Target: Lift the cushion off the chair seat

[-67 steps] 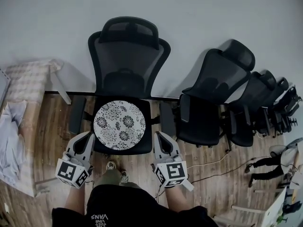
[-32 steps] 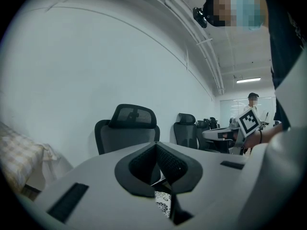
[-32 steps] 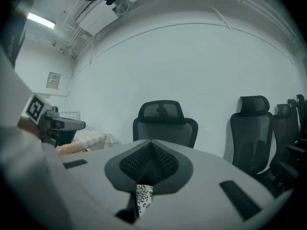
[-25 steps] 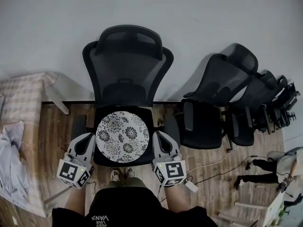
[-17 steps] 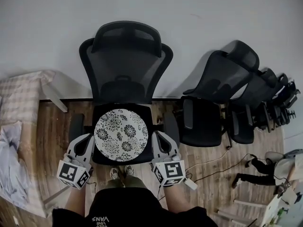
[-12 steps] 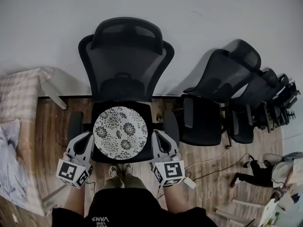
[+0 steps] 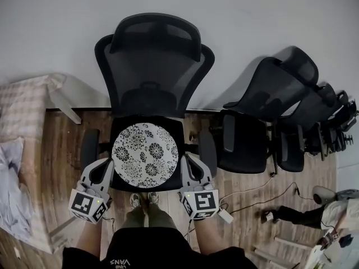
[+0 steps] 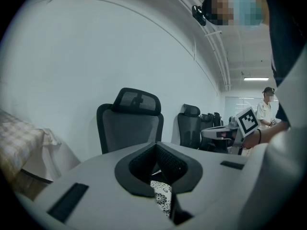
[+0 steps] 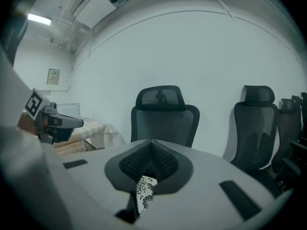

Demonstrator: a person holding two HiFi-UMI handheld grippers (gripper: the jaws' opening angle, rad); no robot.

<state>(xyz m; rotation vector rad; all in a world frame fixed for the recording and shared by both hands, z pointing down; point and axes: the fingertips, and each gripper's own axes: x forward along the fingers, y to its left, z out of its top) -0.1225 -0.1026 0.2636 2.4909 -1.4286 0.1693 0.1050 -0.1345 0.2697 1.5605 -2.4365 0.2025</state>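
A round white cushion with black flowers (image 7: 146, 154) lies flat on the seat of a black mesh office chair (image 7: 151, 60). My left gripper (image 7: 105, 164) hovers at the seat's front left corner, its tips just beside the cushion's rim. At the front right corner my right gripper (image 7: 189, 159) does the same. Both are shut, with nothing between the pads. In the left gripper view the closed tips (image 8: 156, 145) meet, and a strip of the cushion (image 8: 163, 198) shows beyond and below them. The right gripper view shows the same closed tips (image 9: 151, 143) and a patch of the cushion (image 9: 145, 191).
The chair's armrests (image 7: 90, 147) (image 7: 207, 145) flank the seat just beyond my grippers. A row of black office chairs (image 7: 247, 133) stands at the right. A cloth-covered table (image 7: 22, 111) is at the left. A white adapter with a cable (image 7: 226, 216) lies on the wooden floor.
Both grippers have sunk a little toward the seat's front corners, still shut. The cushion has not moved on the seat. A person at the lower right has shifted.
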